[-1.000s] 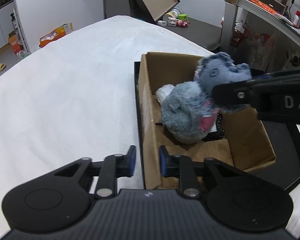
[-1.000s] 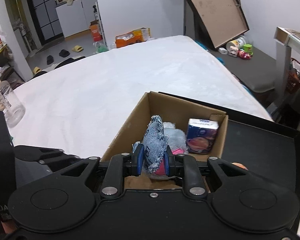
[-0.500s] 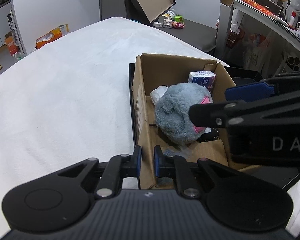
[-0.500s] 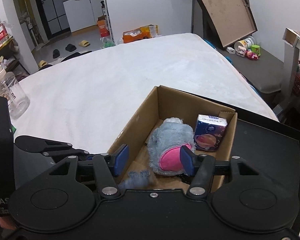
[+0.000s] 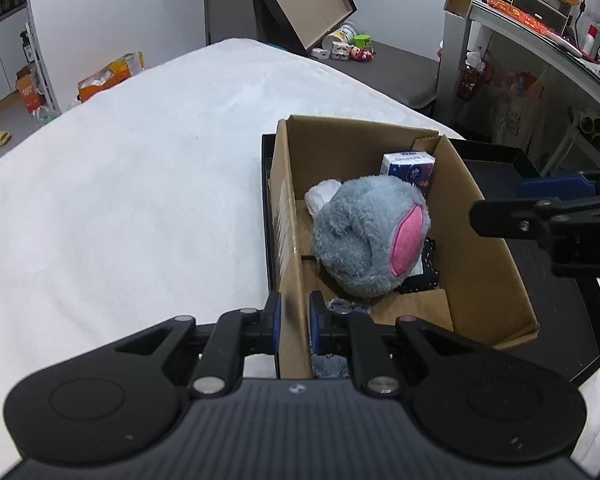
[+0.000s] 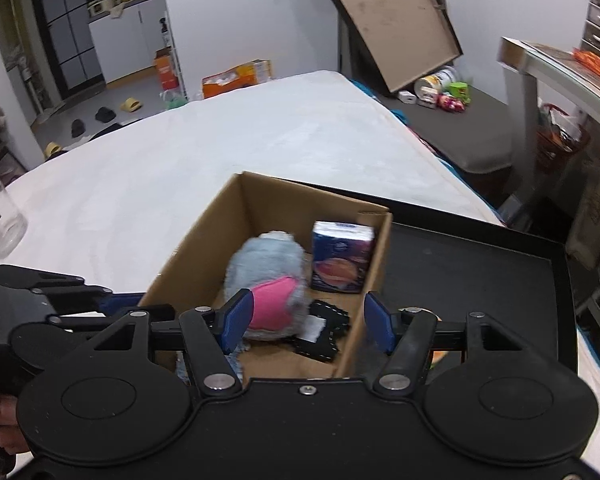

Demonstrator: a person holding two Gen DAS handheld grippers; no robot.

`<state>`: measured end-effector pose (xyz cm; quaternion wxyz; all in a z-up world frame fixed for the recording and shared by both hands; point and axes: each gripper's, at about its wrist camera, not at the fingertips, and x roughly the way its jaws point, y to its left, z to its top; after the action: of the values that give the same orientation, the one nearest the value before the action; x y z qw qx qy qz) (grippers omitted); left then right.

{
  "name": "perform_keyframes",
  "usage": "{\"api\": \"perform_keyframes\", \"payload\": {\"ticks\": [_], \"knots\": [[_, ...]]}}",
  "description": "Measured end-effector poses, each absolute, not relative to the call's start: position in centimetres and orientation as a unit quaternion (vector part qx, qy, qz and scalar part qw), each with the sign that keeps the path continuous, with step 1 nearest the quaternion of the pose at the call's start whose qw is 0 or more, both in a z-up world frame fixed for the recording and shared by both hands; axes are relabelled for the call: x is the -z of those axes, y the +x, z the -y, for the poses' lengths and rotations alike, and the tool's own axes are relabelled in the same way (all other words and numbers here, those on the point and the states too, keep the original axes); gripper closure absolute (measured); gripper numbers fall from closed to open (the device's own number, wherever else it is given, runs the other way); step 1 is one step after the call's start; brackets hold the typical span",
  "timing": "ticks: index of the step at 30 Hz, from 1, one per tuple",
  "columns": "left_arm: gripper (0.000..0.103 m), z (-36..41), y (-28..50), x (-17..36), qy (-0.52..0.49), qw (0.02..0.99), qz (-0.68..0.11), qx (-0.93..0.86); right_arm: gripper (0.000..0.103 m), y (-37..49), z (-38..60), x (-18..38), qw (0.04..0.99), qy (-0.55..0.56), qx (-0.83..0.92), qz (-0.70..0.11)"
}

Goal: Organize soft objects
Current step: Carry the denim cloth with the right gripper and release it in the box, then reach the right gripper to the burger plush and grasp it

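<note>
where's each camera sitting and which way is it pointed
Left wrist: rides the left tongs, looking forward over the cardboard box; its blue pads straddle the box's near-left wall, and the right tongs show at the right edge.
Right wrist: rides the right tongs, wide open above the box; the left tongs show at left.
Shared: grey plush toy, tissue pack, white bed.

Grey plush toy [image 6: 266,276] motion-blurred, black item [image 5: 422,270] half hidden beneath it, denim scrap [image 5: 332,364] behind left gripper [image 5: 292,322].
</note>
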<state>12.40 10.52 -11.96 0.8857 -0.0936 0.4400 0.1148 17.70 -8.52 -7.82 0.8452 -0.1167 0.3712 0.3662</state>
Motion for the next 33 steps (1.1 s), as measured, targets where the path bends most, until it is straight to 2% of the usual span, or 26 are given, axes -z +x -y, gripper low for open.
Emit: {"api": "perform_keyframes", "payload": {"ticks": [6,8,10,13,16,22,33], "knots": [[0.086,-10.1,12.7,11.8,-0.086,0.887,-0.439,-0.117,0.042,18.3,10.1,8.4,0.850,-0.110,-0.355,-0.374],[0.080,-10.1,12.9,11.7,-0.089,0.886,-0.439,-0.120,0.042,18.7,10.6,8.6,0.852,-0.106,-0.349,-0.376],[0.065,-10.1,13.1,11.7,-0.093,0.885,-0.439,-0.124,0.042,19.1,11.1,8.9,0.854,-0.103,-0.342,-0.379],[0.051,-9.8,13.4,11.8,-0.091,0.884,-0.440,-0.131,0.042,19.8,11.7,9.4,0.857,-0.097,-0.331,-0.383],[0.045,-9.3,13.7,11.8,-0.079,0.884,-0.441,-0.133,0.042,20.6,12.3,10.1,0.859,-0.093,-0.321,-0.389],[0.039,-8.7,14.5,12.1,-0.064,0.882,-0.446,-0.138,0.042,22.1,13.6,11.6,0.859,-0.084,-0.305,-0.402],[0.036,-8.0,16.2,12.5,-0.051,0.879,-0.449,-0.153,0.039,24.0,14.1,15.3,0.845,-0.090,-0.302,-0.432]]}}
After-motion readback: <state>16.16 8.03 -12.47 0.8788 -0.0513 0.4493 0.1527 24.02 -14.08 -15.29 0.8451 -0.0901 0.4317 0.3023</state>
